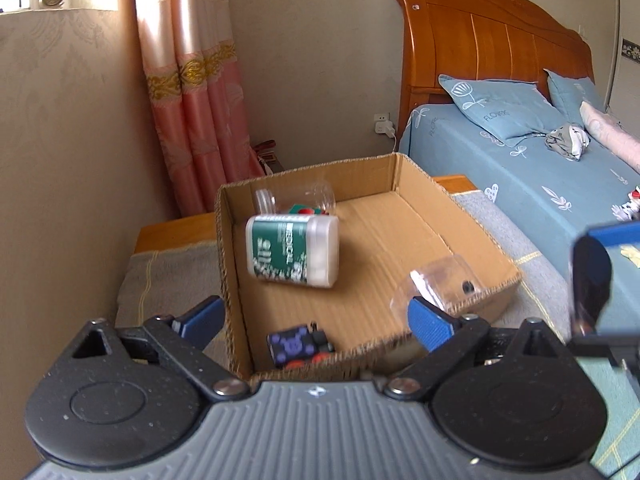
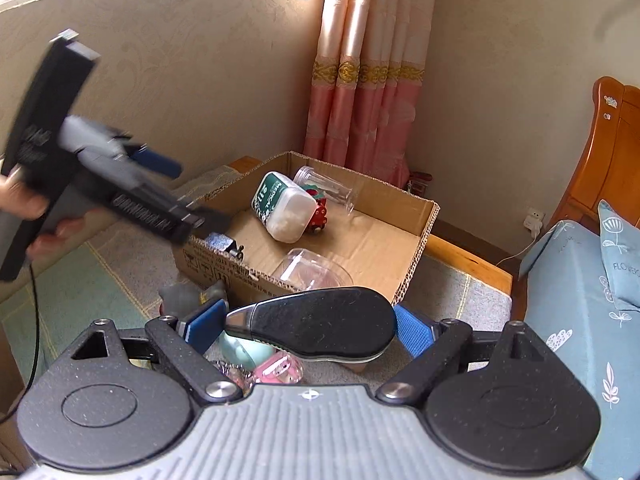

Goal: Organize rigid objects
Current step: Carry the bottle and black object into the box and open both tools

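An open cardboard box (image 1: 408, 184) stands on a grey mat. It holds a green-and-white medical bottle (image 1: 294, 250), a clear jar (image 1: 296, 198) over a red toy, a clear plastic container (image 1: 436, 284) and a purple toy car (image 1: 298, 346). My left gripper (image 1: 316, 318) is open and empty over the box's near wall; it also shows in the right wrist view (image 2: 160, 162). My right gripper (image 2: 308, 330) is shut on a flat black oval object (image 2: 320, 322), held in front of the box (image 2: 416, 256). The bottle (image 2: 282, 206) lies inside it.
A bed with blue bedding (image 1: 540, 176) and a wooden headboard (image 1: 488, 44) is to the right. A pink curtain (image 1: 192, 92) hangs in the corner. Small toys (image 2: 264, 368) and a grey figure (image 2: 180, 298) lie on the mat under my right gripper.
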